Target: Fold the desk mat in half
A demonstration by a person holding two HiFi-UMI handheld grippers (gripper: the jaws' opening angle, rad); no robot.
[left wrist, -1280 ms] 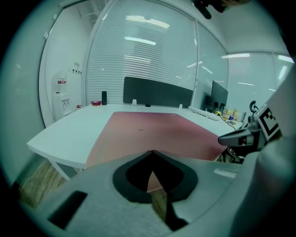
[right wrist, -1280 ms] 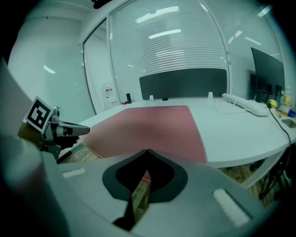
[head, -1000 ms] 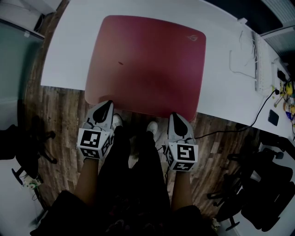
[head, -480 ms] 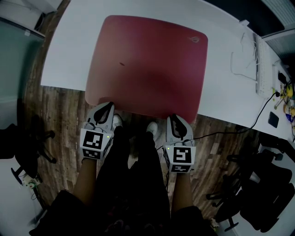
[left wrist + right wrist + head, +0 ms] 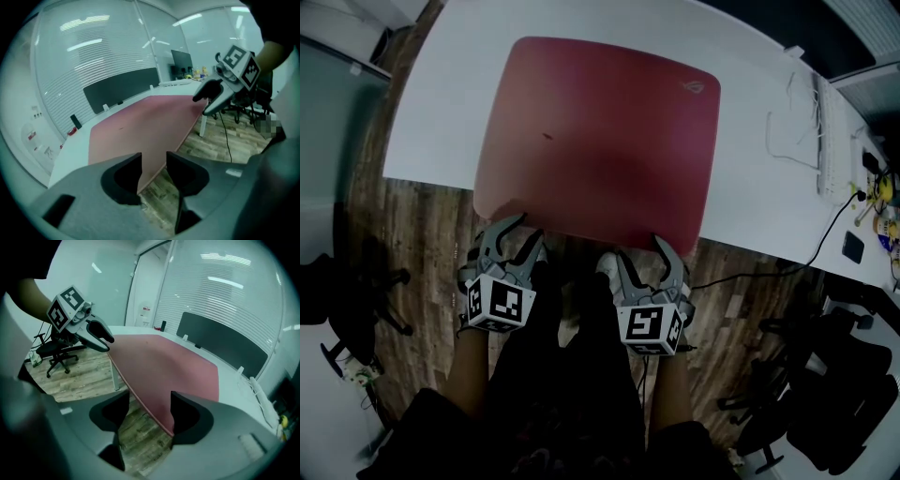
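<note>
A dark red desk mat [image 5: 600, 141] lies flat on the white table [image 5: 441, 94], its near edge hanging a little past the table's front. My left gripper [image 5: 514, 236] sits just below the mat's near left corner. Its jaws are opening, and the mat's edge [image 5: 145, 122] runs up between them without touching the pads. My right gripper [image 5: 645, 255] is at the near right corner, jaws also opening. There the mat's edge [image 5: 164, 362] passes between the spread fingers, unpressed. Each gripper shows in the other's view: the right gripper [image 5: 213, 93] and the left gripper [image 5: 101, 336].
White cables and a power strip [image 5: 825, 131] lie on the table's right side, with a black cable running off the edge. Office chairs stand on the wooden floor at the right [image 5: 825, 375] and the left [image 5: 356, 291]. The person's legs and shoes are between the grippers.
Both grippers were shut at the mat's near edge; now their jaws stand spread apart. Both have drawn back slightly toward the person. The mat still lies flat.
</note>
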